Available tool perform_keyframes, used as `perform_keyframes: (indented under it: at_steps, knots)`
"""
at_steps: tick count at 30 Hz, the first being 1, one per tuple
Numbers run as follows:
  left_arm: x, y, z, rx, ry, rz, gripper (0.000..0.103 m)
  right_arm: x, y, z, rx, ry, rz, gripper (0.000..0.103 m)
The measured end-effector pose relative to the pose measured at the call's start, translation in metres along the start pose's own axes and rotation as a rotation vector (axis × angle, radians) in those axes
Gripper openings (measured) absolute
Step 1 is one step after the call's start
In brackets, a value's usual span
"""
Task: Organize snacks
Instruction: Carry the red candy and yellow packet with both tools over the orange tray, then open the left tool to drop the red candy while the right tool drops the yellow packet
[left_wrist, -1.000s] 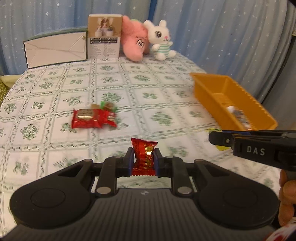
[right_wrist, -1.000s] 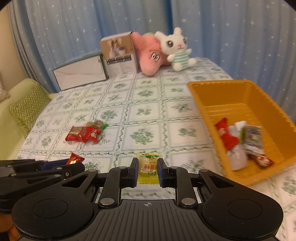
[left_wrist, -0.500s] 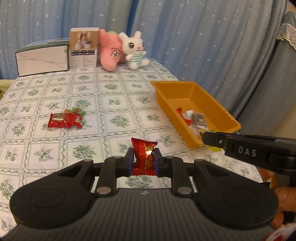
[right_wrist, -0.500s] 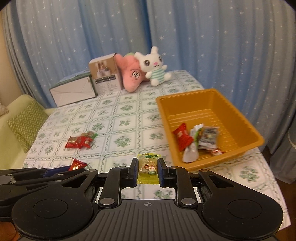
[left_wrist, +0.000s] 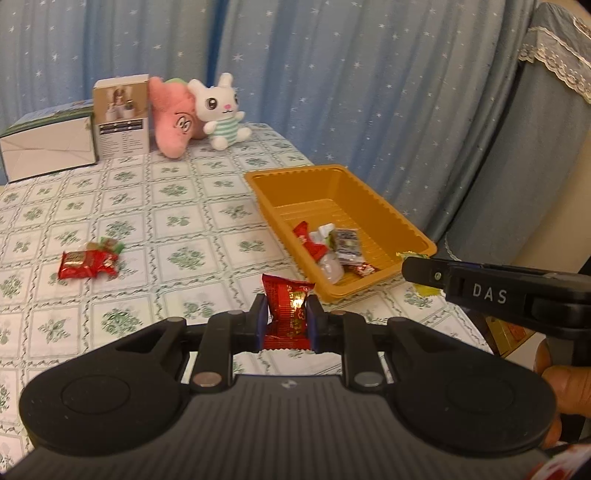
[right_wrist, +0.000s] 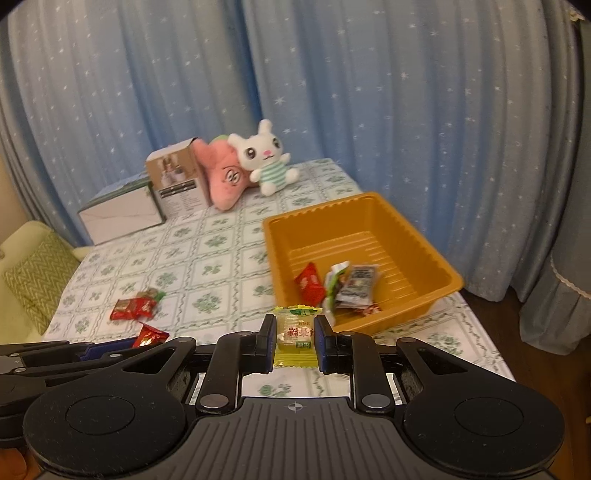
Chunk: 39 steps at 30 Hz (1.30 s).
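Grippers both clamp snacks: left gripper (left_wrist: 286, 319) a red packet (left_wrist: 287, 310), right gripper (right_wrist: 294, 341) a yellow one (right_wrist: 295, 330) (print blurred). Wrappers in the tray (right_wrist: 413, 236) overlap, hard to separate.

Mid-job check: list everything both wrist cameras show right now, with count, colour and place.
Plastic tray: one, orange, table's right side.
Wrapped snacks in tray: several, red, white, grey; exact count unclear.
Loose snack packets: two or so, red with green, touching, table's left.
Red foil snack: one, in left gripper.
Yellow wrapped snack: one, in right gripper.
Cardboard boxes: two, white and tan, far edge.
Plush toys: two, pink and white, far edge.
Left gripper: shut.
Right gripper: shut.
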<state>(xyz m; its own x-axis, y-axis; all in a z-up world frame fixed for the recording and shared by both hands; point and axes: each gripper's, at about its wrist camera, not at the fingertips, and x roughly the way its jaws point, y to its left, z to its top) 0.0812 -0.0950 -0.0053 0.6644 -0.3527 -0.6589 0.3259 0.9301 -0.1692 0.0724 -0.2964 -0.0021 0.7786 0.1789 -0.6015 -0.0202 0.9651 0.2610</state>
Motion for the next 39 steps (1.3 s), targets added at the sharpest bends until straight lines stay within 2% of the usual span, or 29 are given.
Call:
perform_keyframes:
  at_steps: [10,20,39]
  knots:
    - [0.029,-0.033,0.022,0.050,0.005,-0.051,0.019,-0.004,-0.048,0.018,0.069,-0.029,-0.057,0.021]
    - [0.075,-0.048,0.042,0.061,0.023,-0.084,0.019,0.020,-0.075,0.035,0.087,-0.030,-0.081,0.021]
    - [0.141,-0.042,0.065,0.052,0.055,-0.113,0.020,0.072,-0.087,0.056,0.078,-0.006,-0.090,0.021]
